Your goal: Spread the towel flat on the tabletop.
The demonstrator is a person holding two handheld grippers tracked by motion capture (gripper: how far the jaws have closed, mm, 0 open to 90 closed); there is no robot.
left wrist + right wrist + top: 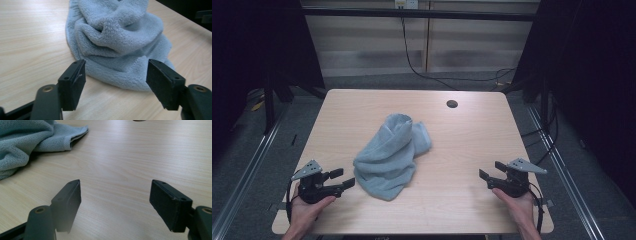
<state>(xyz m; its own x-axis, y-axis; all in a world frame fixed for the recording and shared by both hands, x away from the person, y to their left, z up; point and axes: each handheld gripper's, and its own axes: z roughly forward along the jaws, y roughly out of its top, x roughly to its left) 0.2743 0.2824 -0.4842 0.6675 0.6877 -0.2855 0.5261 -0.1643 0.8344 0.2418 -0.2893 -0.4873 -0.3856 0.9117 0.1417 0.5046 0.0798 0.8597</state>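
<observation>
A crumpled light blue-grey towel (pixel 393 154) lies in a heap near the middle of the wooden table (pixel 462 135). My left gripper (pixel 342 179) rests low at the front left, open, its jaws pointing at the towel's near edge. In the left gripper view the towel (pixel 117 40) bunches up just beyond the open left gripper (pixel 116 83), nothing between the pads. My right gripper (pixel 491 170) sits at the front right, open and apart from the towel. The right gripper (pixel 116 205) looks over bare wood, with the towel (pixel 27 140) at the upper left.
A round cable hole (pixel 452 104) sits near the table's far right edge. Black cables (pixel 422 70) trail over the floor behind the table. Metal rails (pixel 247 165) run along both sides, with dark frames beyond them.
</observation>
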